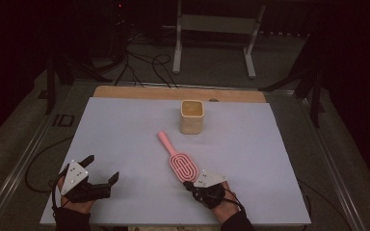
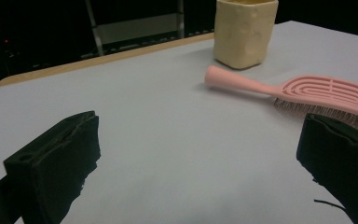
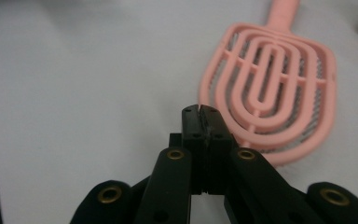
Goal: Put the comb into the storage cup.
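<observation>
A pink hairbrush (image 1: 176, 159) lies flat near the middle of the bench (image 1: 125, 125), bristles down, its long axis running from the handle tip at about eleven o'clock to the rounded head at about five o'clock in the high view. The right gripper (image 1: 191, 184) sits at the bench's near edge with its jaws pressed fully together on nothing, their tips just beside the near rim of the brush head. In the right gripper view the hairbrush (image 3: 270, 88) lies toward one o'clock from the closed tips, the head close and the handle pointing away, so the brush's length runs nearly in line with the jaws. The left gripper (image 1: 102, 175) rests well apart at the bench's seven o'clock corner, jaws spread wide and empty; in its own view the hairbrush (image 2: 303, 91) lies across toward two o'clock, well beyond its reach. A cream square cup (image 1: 192, 117) stands upright at twelve o'clock from the brush, near the handle tip but not touching it. The right hand is plainly the nearer one. By my judgement, any grasp would need those jaws to part first and then meet the head rim or slide along toward the narrow handle.
</observation>
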